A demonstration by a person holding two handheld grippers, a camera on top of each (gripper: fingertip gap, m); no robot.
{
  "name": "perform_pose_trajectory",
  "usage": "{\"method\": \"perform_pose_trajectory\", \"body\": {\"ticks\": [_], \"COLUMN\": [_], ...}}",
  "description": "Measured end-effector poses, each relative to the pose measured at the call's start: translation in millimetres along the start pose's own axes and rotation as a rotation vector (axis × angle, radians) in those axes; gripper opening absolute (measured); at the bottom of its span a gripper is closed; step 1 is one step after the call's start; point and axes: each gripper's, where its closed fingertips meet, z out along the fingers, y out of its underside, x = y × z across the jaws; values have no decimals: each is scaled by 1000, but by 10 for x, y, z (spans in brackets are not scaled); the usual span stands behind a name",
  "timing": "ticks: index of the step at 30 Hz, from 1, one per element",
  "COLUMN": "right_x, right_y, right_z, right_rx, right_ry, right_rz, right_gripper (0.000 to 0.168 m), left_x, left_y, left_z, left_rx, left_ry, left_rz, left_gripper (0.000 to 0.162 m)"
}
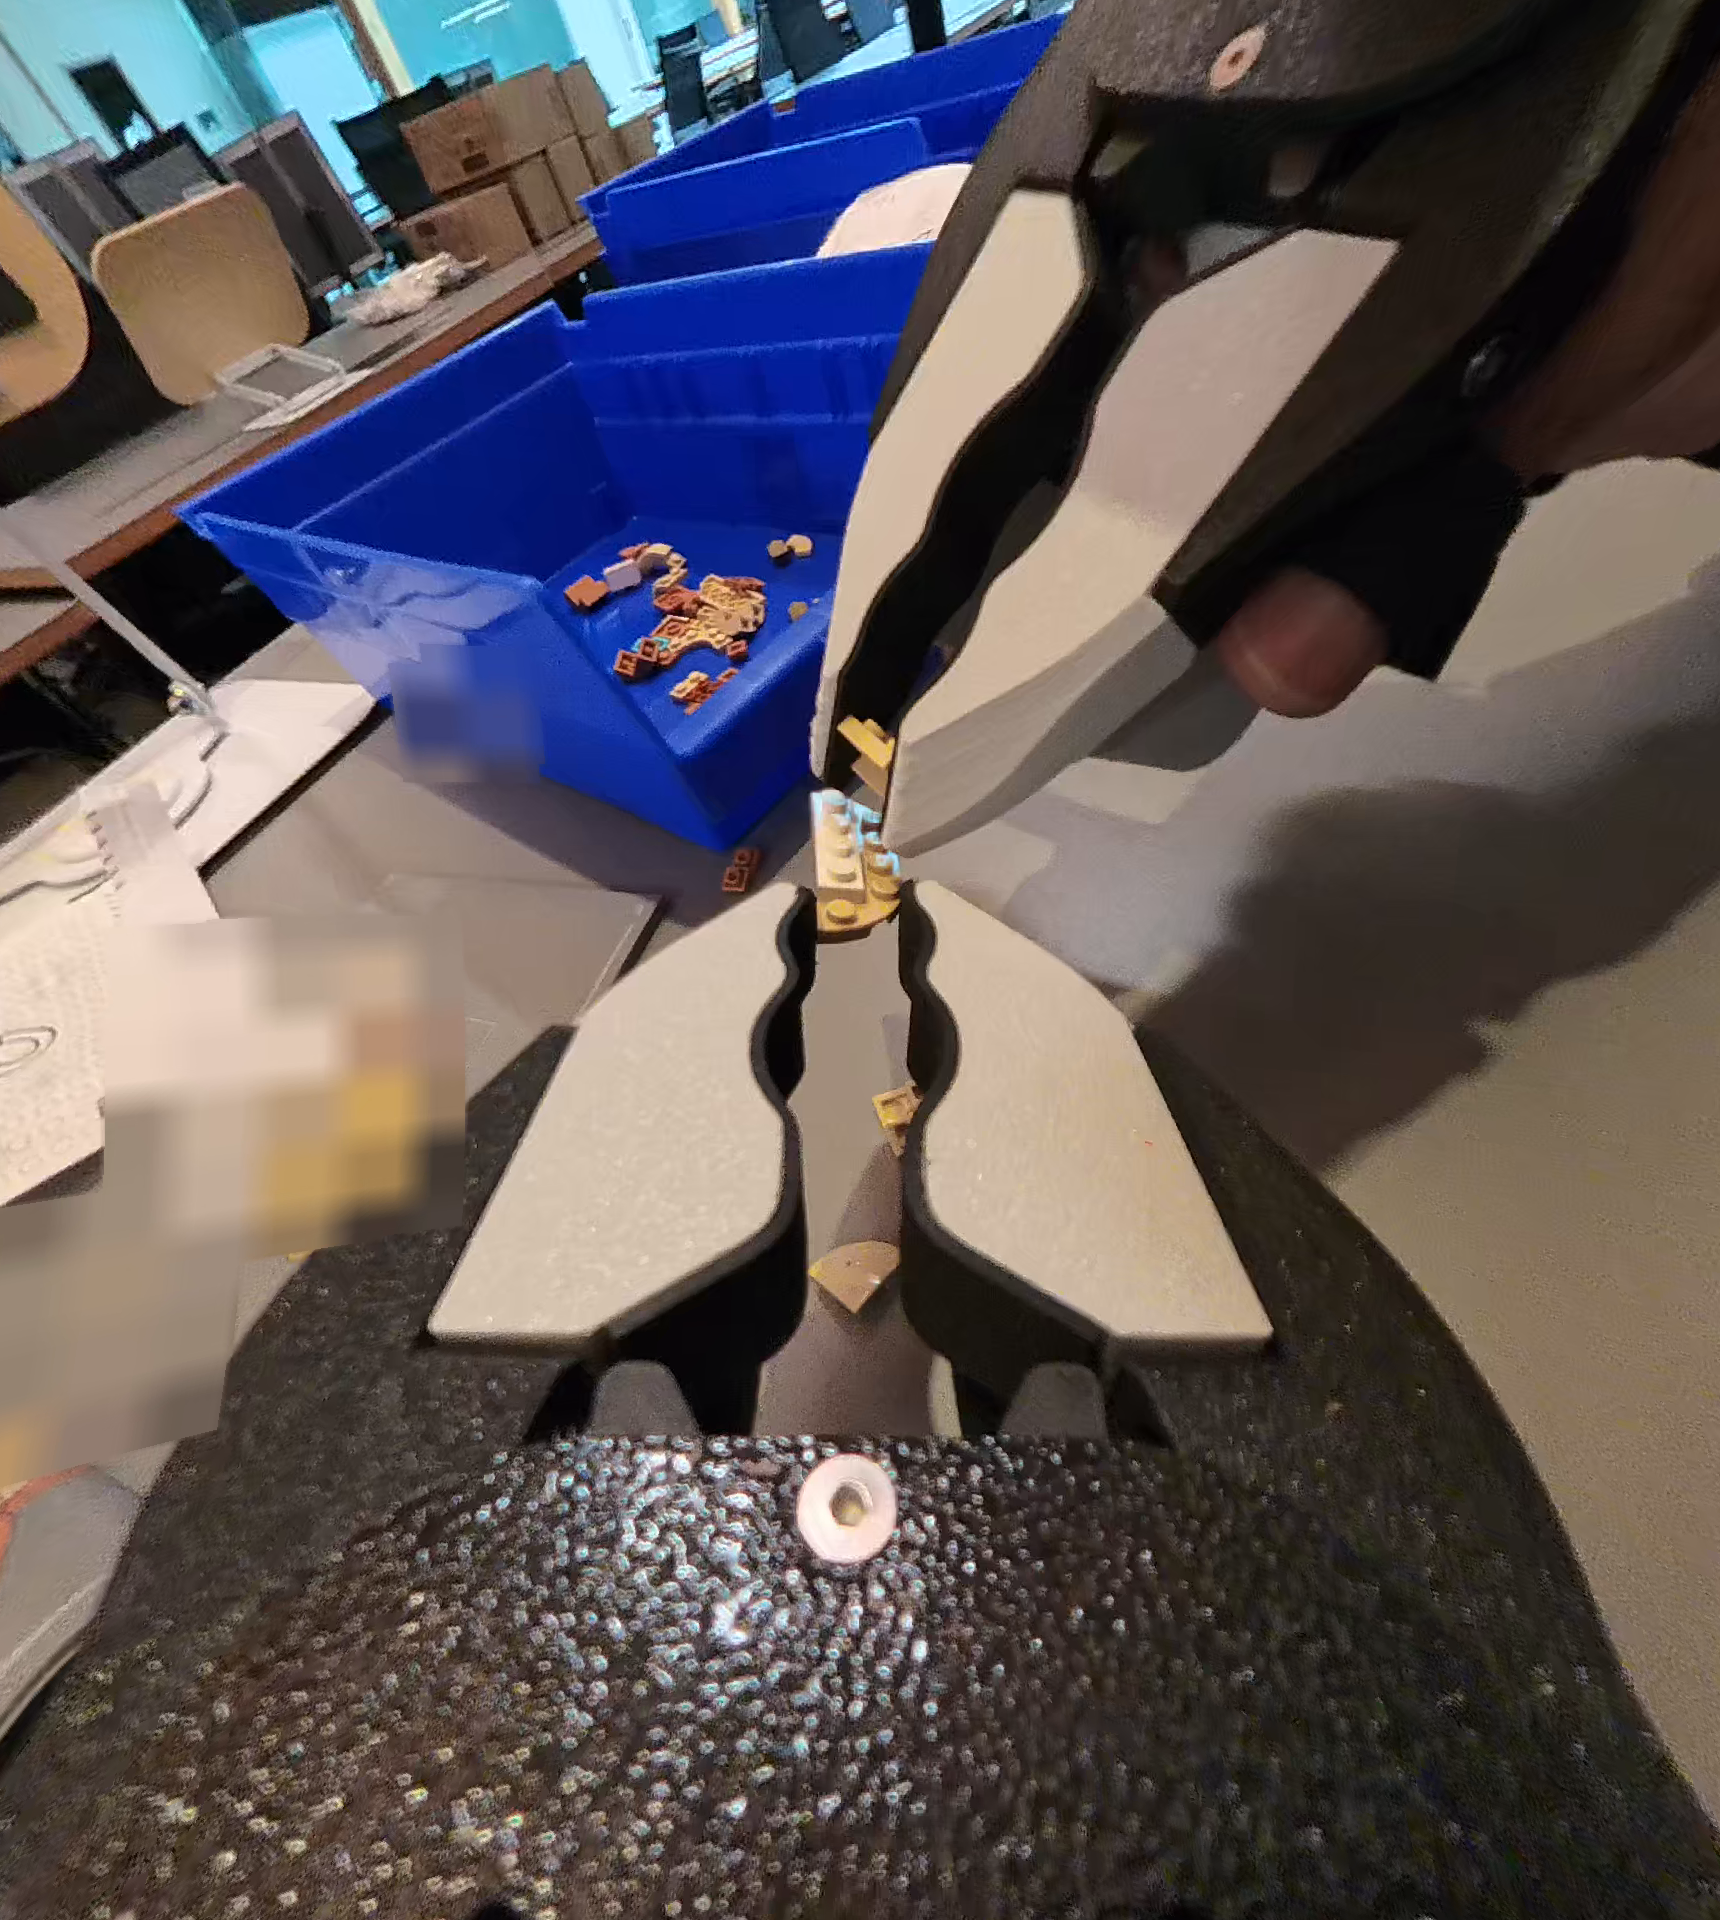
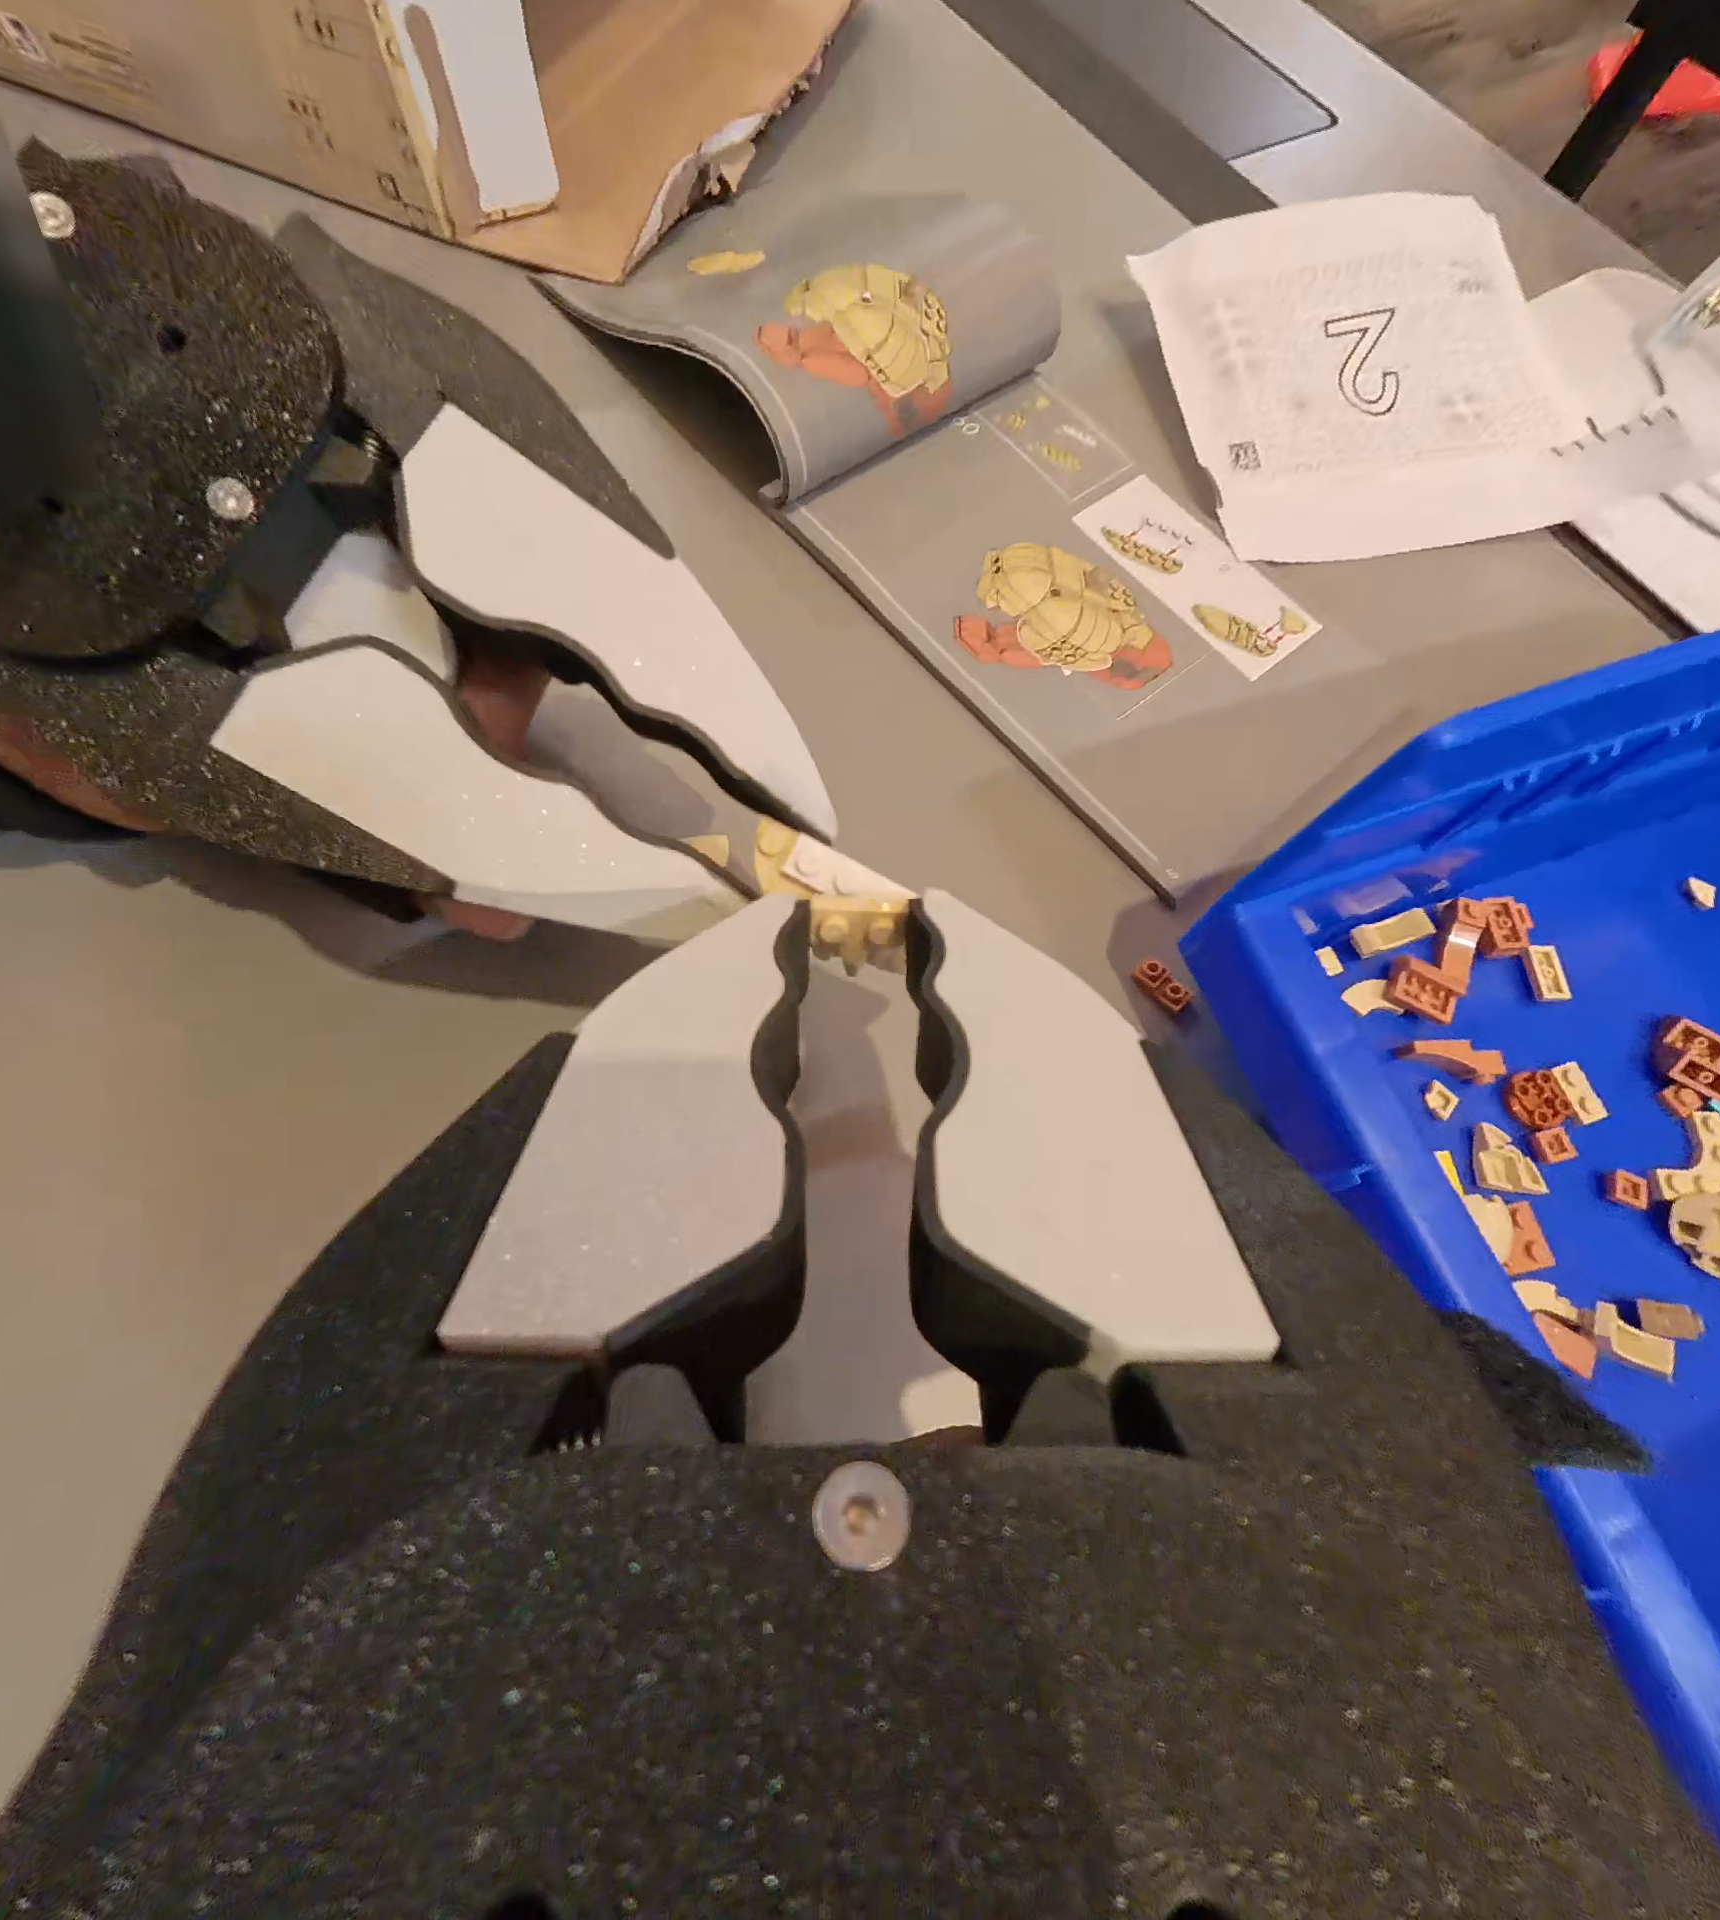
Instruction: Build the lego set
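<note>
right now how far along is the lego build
Early. Done: a small tan sub-assembly of a few plates exists, clamped in the left tongs. In hand: the right tongs grip a small tan piece right at that sub-assembly, seemingly to join it. Left: most bricks lie loose in the blue bin, one brown brick sits on the table, and the open instruction booklet shows a far larger model.

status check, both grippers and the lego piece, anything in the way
Left gripper shut on small tan lego assembly. Right gripper shut on tan piece, poised at the assembly. Loose brown brick by blue bin, clear of the work.
</note>
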Motion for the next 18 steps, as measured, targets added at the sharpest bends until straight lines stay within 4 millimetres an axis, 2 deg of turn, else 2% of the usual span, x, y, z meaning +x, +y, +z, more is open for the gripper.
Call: {"method": "perform_pose_trajectory", "body": {"ticks": [7,13,18], "right_x": [-28,-117,-135], "right_y": [-56,25,41], "right_z": [-125,-285,-431], "right_rx": [-73,-295,-460], "right_ry": [-29,-138,-185], "right_rz": [-20,-107,-174], "right_gripper": [17,17,17], "left_x": [-24,110,270], "left_y": [-75,-290,-287], "left_z": [-38,-141,-143], "left_rx": [14,68,120], "left_ry": [-66,-175,-239], "left_rz": [-214,-290,-400], "left_gripper": [15,14,14]}}
